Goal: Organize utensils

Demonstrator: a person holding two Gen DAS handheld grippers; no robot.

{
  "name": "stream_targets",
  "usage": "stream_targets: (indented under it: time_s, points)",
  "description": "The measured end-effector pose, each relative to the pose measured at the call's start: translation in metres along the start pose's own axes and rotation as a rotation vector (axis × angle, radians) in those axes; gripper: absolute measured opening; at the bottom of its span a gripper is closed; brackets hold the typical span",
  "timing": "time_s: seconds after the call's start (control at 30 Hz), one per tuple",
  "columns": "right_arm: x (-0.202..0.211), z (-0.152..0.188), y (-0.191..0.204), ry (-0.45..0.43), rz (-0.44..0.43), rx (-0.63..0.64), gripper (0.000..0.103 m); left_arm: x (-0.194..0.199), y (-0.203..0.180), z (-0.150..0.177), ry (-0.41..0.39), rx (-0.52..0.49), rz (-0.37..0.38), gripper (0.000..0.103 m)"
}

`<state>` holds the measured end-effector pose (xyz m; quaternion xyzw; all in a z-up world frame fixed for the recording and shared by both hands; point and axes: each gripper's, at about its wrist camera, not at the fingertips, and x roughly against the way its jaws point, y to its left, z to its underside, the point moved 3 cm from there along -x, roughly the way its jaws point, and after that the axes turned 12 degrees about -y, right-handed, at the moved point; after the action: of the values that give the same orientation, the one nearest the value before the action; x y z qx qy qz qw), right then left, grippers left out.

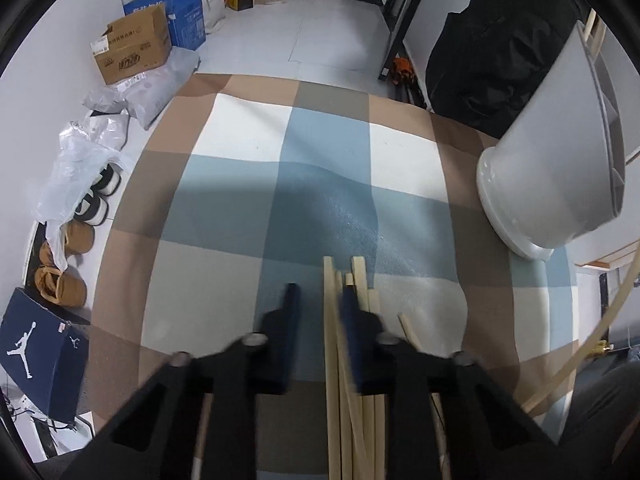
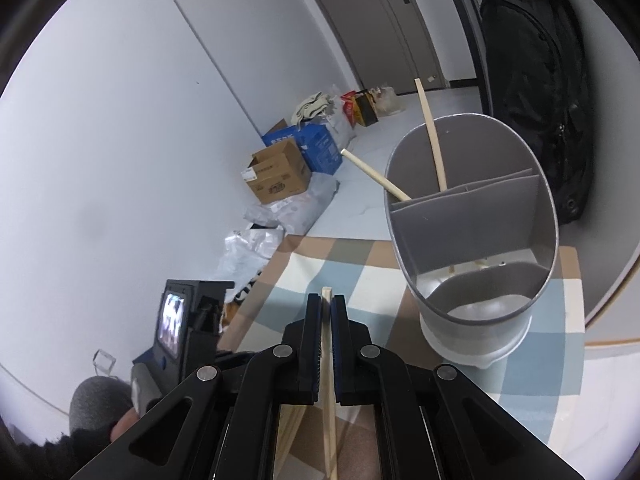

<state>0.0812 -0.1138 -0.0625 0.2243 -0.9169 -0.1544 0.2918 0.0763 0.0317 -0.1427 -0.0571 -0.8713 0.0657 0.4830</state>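
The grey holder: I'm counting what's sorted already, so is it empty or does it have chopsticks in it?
Not empty. Two chopsticks stand slanted in the back compartment of the grey holder; the front compartment looks bare.

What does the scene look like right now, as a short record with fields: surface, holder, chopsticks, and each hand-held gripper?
surface: checked cloth
holder: grey divided utensil holder, upright on the cloth
in holder: two chopsticks leaning in the far compartment
loose: pile of chopsticks on the cloth
left hand-held gripper: jaws apart over the pile, pressing nothing
right hand-held gripper: shut on one chopstick
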Motion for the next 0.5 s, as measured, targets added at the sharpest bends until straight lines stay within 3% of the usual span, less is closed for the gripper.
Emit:
stream_targets:
  time_s: [0.23, 0.5]
  points:
    - [0.003, -0.003, 0.002, -0.012, -0.012, -0.009, 0.004, 0.002, -0.007, 0.003, -0.025, -0.007, 0.013, 0.001]
    - [0.007, -0.002, 0.003, -0.032, -0.007, 0.002, 0.004, 0.012, 0.002, -0.009, -0.096, 0.056, 0.056, 0.001]
